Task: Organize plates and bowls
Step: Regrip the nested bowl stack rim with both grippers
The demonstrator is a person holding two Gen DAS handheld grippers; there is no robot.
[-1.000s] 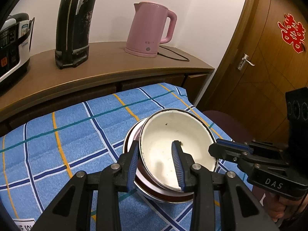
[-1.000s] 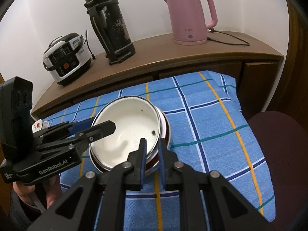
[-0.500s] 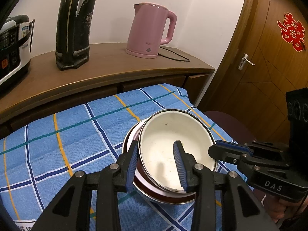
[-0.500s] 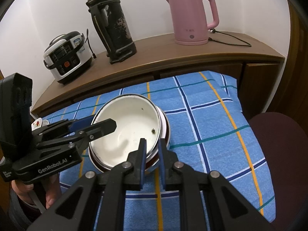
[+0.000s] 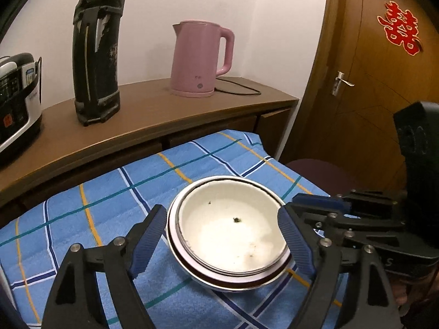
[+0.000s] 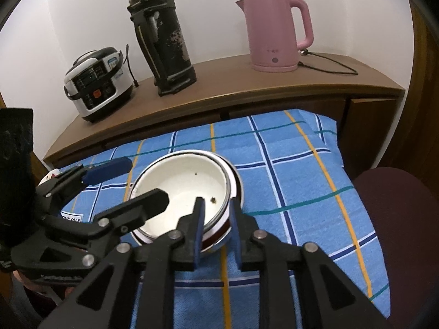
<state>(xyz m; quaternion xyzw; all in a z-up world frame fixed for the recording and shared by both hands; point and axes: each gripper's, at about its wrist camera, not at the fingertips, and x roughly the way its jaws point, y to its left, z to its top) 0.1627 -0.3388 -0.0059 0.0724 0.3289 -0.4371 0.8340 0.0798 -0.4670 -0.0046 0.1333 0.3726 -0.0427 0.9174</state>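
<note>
You are spreading the left gripper (image 5: 222, 235) wide around the nested bowls (image 5: 230, 230) on the blue checked surface (image 6: 288, 170); right gripper (image 6: 216, 230) is pinching their rim. Judged next: lift, relocate stack.

Glossy white bowl (image 5: 233, 233), likely enamel; woven checked cloth (image 5: 109, 205); smooth wooden sideboard (image 5: 153, 115).
</note>
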